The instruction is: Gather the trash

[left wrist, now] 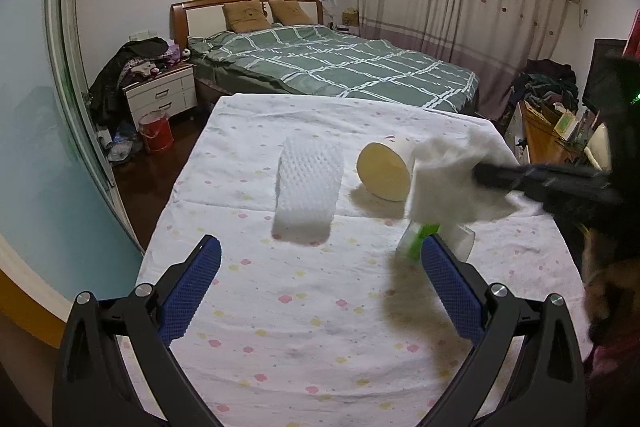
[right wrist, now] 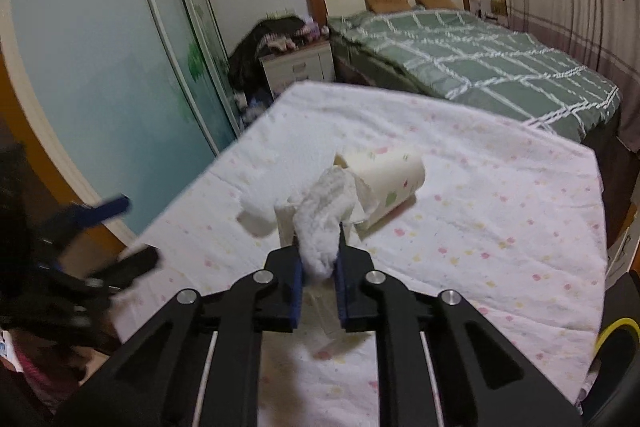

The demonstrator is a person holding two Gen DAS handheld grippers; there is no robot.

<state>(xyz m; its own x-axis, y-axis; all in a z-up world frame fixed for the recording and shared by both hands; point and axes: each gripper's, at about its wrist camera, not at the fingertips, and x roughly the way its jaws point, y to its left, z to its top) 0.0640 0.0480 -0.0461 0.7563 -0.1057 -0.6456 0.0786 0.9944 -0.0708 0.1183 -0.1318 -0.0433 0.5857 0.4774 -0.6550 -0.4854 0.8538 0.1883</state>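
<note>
My right gripper (right wrist: pixel 319 259) is shut on a crumpled white tissue (right wrist: pixel 326 223) and holds it above the table; in the left wrist view it reaches in from the right (left wrist: pixel 480 173) with the tissue (left wrist: pixel 456 183) hanging from it. A paper cup (left wrist: pixel 384 177) lies on its side on the floral tablecloth (left wrist: pixel 320 327); it also shows in the right wrist view (right wrist: pixel 384 183). A white foam net sleeve (left wrist: pixel 308 193) lies left of the cup. A green and white packet (left wrist: pixel 424 237) lies under the tissue. My left gripper (left wrist: pixel 320 291) is open and empty above the near part of the table.
A bed with a green plaid cover (left wrist: pixel 340 67) stands beyond the table. A white nightstand (left wrist: pixel 162 97) piled with clothes and a red bucket (left wrist: pixel 156 131) are at the left on the floor. A cluttered box (left wrist: pixel 552 123) stands at the right.
</note>
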